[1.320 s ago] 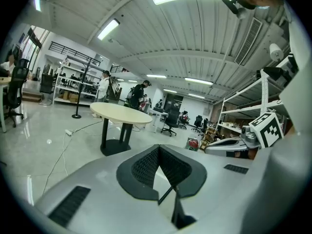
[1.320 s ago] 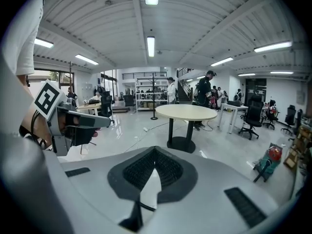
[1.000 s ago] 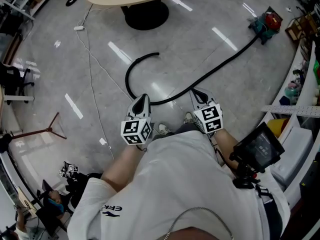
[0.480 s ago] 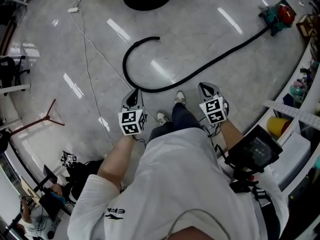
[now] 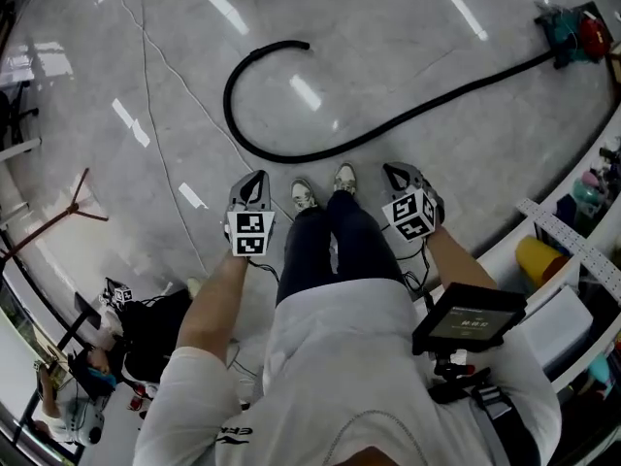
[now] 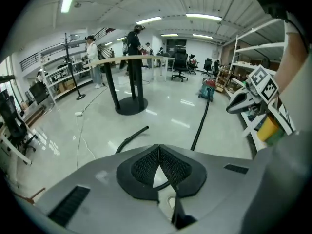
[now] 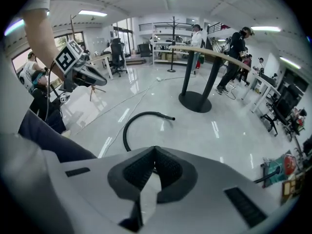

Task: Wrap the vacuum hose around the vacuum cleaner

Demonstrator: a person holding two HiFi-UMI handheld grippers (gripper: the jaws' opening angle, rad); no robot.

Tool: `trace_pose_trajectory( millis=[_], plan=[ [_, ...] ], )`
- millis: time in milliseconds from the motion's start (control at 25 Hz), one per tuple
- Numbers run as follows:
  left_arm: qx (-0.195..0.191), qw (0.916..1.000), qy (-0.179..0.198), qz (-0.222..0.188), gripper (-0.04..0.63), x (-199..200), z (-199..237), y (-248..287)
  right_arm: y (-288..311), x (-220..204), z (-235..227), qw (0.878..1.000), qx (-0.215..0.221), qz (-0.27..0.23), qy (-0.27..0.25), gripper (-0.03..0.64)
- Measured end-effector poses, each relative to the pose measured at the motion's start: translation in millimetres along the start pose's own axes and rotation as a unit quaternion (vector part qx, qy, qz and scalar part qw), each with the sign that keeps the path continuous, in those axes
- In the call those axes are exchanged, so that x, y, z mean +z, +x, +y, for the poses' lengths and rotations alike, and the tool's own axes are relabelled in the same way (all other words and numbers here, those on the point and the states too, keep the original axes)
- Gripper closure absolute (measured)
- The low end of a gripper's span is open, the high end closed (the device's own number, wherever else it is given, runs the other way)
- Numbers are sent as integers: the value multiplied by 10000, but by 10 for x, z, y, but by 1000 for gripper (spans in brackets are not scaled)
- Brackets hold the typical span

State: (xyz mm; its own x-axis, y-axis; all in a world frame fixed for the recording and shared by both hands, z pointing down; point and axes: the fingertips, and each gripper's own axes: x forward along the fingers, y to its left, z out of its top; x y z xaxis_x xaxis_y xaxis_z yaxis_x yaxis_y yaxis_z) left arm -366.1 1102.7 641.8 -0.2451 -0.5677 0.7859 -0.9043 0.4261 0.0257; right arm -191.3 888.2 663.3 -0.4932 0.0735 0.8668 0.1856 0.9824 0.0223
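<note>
The person is standing on a shiny grey floor [image 5: 408, 27] and looking down past their own white shirt, with one gripper in each hand held out at about waist level. The left gripper [image 5: 255, 177] sits just left of their legs and the right gripper [image 5: 393, 171] just right, both pointing forward, with the shoes [image 5: 304, 195] between them.

Fingers on both are pressed together with nothing in them. The left gripper view shows the two ribbed pads [image 6: 146, 165] meeting in a line, and it's the same in the right gripper view [image 7: 168, 167].

The vacuum hose [image 5: 408, 116] isn't wrapped at all. It's lying loose on the floor in front of the person, clear of both grippers. Its free end curls round in a big open hook on the left, the bottom of that curve passes just ahead of the shoes, and then it runs off in a long, nearly straight line up and to the right. It ends at the vacuum cleaner [image 5: 574, 33], a teal and red unit sitting well away near the shelving at the edge of the room.

The right gripper view has the curled end of the hose on the floor ahead of it, and a round black pedestal base [image 7: 197, 102] further back. A small screen [image 5: 471, 323] is mounted at the person's right hip.
</note>
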Motion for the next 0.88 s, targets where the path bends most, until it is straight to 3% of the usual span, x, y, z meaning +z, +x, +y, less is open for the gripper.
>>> trace_pose_trajectory(
  millis=[200,400,520,680,720,880],
  plan=[
    [-571,9948,685,483,591,-792,-78,807,858,-431,73,9984,262,283,-420,620],
    [-1173,9779,1418,990,589,-1681,-267,1577,1799,-1052,304,9906,621,672,-1019,620],
    [-1402,9645,1863,1237,575,-2190,-339,1987,2314,-1389,506,9790,940,850,-1597,618],
    [-1721,9401,2512,1534,485,-2823,-390,2512,2960,-1784,711,9585,1245,991,-2364,618],
    [-1779,9328,2694,1601,470,-2964,-386,2631,3112,-1880,744,9532,1315,1042,-2514,570],
    [-1870,9089,3265,1797,445,-3426,-342,3042,3657,-2262,793,9302,1450,1335,-3098,501]
  ],
)
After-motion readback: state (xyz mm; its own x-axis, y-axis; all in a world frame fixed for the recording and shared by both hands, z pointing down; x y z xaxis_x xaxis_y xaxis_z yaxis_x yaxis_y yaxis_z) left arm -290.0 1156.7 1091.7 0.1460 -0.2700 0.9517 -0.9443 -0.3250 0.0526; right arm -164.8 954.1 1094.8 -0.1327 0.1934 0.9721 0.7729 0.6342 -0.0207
